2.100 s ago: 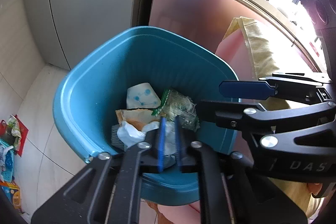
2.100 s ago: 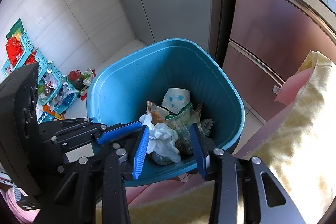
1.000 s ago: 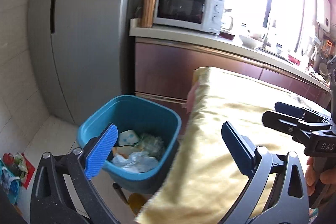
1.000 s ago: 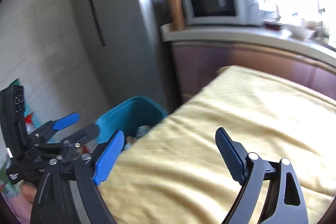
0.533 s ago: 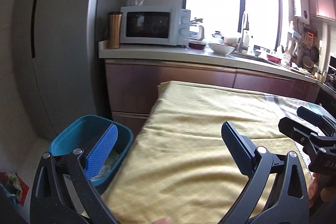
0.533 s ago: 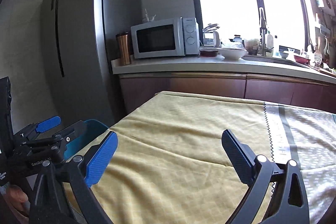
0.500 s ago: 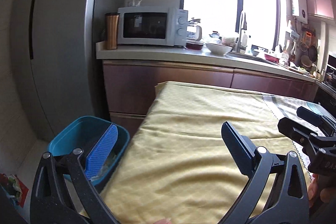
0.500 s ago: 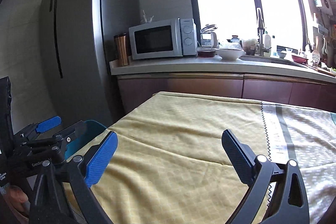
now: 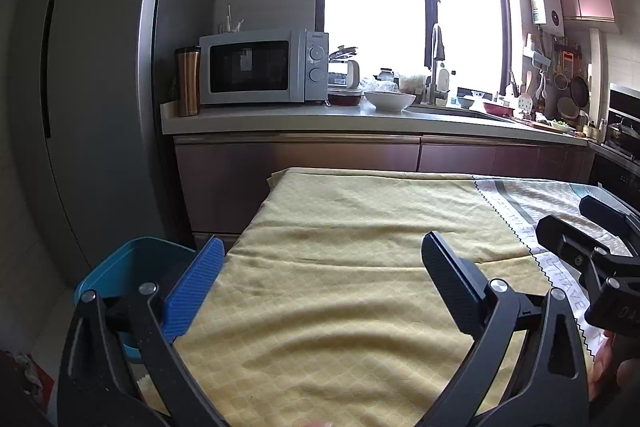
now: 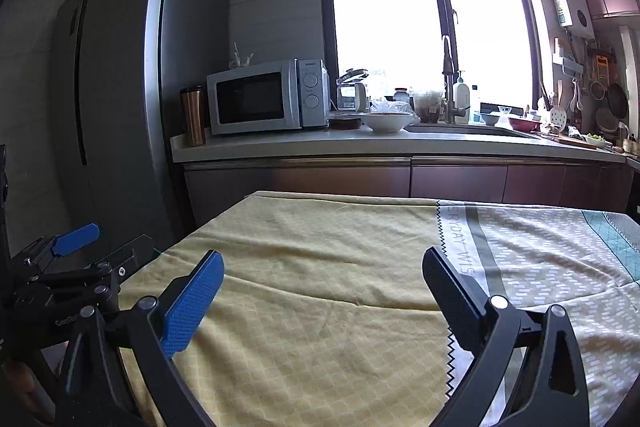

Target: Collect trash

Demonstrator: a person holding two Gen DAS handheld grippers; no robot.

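Note:
My left gripper (image 9: 320,247) hangs open over the near edge of the table's yellow cloth (image 9: 352,223), nothing between its blue pad and black pad. The teal trash bin (image 9: 120,267) stands on the floor at the table's left end, behind the left finger; its contents are hidden. In the right wrist view my right gripper (image 10: 323,259) is spread wide and empty above the same cloth (image 10: 320,235). Each gripper shows in the other's view: the right gripper (image 9: 572,217) at the right edge, the left gripper (image 10: 108,247) at the left edge. No trash shows on the cloth.
A tall grey fridge (image 9: 100,87) stands left of the bin. The counter (image 9: 360,117) behind the table carries a microwave (image 9: 260,67), a copper tumbler (image 9: 187,81), a white bowl (image 9: 390,100) and a sink tap. A patterned runner (image 10: 540,247) covers the table's right part.
Both grippers lifted away from the bin and swung right over the table. The left went from shut to open, the right spread wider. The bin slid to the lower left of view.

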